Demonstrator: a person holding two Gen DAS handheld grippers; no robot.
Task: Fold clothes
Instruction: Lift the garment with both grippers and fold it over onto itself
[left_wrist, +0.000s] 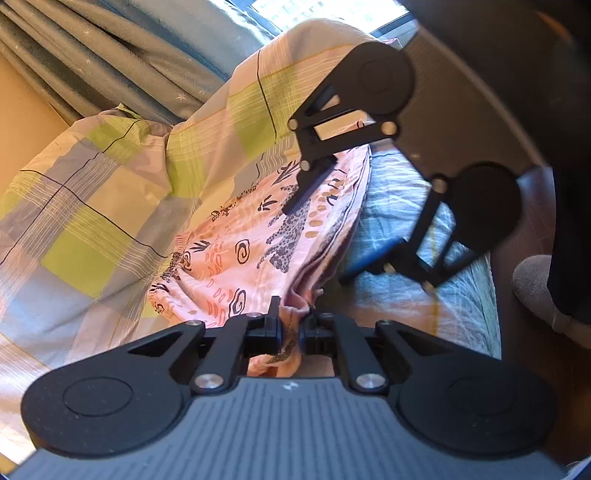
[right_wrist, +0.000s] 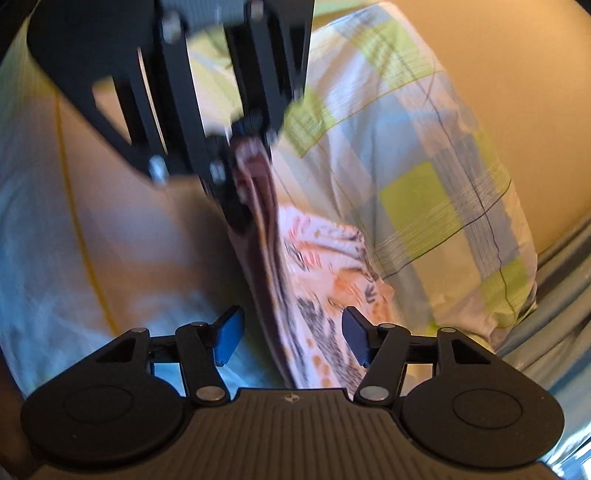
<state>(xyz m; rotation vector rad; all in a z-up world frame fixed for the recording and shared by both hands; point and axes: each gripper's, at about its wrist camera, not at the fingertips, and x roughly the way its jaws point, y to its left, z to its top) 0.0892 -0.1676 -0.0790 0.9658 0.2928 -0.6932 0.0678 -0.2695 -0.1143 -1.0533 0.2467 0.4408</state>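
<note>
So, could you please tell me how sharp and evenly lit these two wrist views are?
Left wrist view: mostly sharp, with strong fisheye bending; sunlight falls on the pink patterned garment pinched in the left gripper, while the right gripper casts shade on the bedding. Right wrist view: motion blur smears the left gripper and the garment; only the open right gripper looks crisp.

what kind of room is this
Most likely a bedroom: a checked green, blue and pink quilt heaped on a bed, long blue curtains by a bright window.
</note>
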